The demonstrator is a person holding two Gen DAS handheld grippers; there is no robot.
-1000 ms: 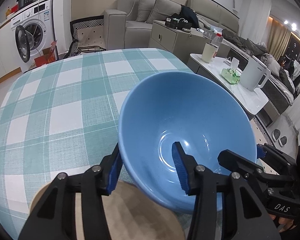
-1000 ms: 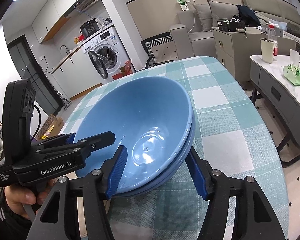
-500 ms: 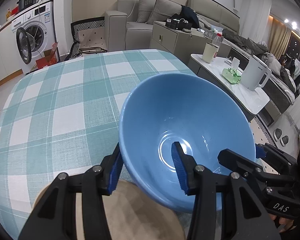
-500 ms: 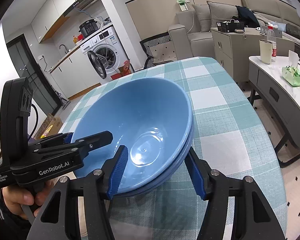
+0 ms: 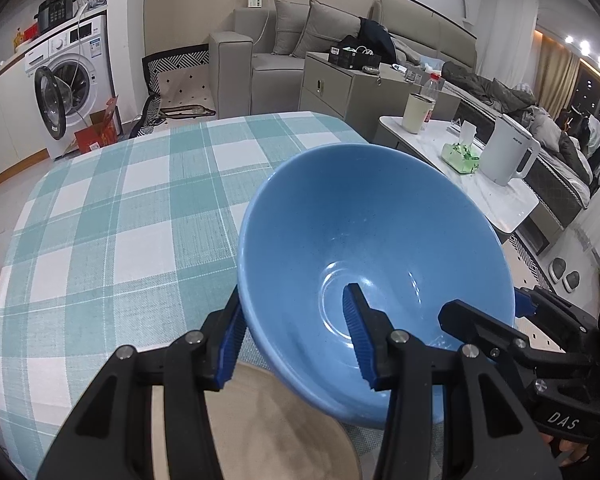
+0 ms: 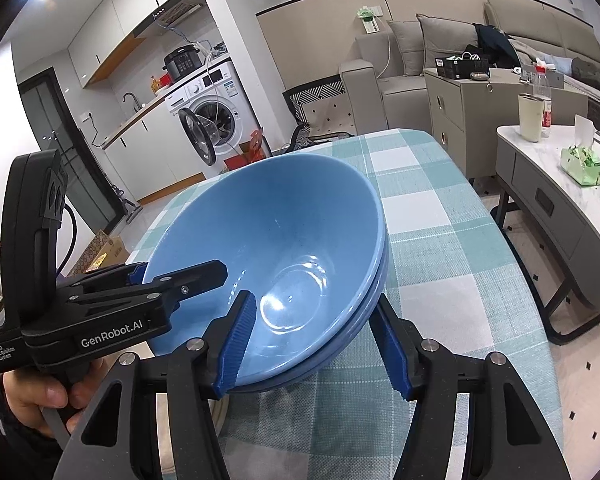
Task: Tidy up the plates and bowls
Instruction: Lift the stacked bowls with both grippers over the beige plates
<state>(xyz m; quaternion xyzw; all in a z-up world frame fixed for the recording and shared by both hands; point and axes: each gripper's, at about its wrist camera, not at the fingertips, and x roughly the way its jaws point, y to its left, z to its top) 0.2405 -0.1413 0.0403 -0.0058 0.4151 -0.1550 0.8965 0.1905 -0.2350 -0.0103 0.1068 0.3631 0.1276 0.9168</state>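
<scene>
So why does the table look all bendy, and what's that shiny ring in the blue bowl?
Left wrist view: the fisheye lens curves the checked tablecloth and darkens the corners. Right wrist view: room lights glare off the glossy bowl bottom; everything stays sharp, no blur.

"GenRobot.AI" stands in white on the black body of the left tongs (image 6: 236,308), with small, barely legible print near its rear end. "DAS" stands in white on the body of the right tongs (image 5: 516,308). The washing machine's (image 5: 74,80) labels are too small to read.
</scene>
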